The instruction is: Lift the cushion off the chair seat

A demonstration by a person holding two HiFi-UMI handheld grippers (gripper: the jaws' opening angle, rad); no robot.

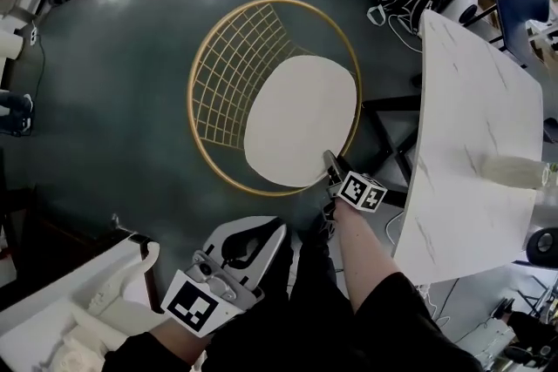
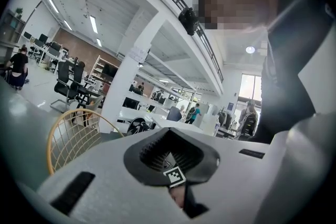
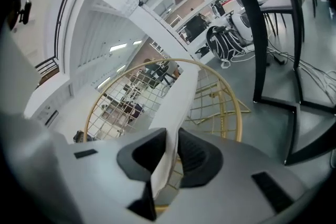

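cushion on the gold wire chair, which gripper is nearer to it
Right. The right gripper has its fingers pinched on the near edge of the cushion; the left gripper is held back, well short of the chair.

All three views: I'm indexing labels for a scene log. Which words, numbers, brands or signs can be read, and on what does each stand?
No word or number can be read in any view.
Beam plate: too blurred to read.
Left cube marker: black-and-white squares, no letters.
Right cube marker: squares only, no letters.
Small tag: squares only, no letters.
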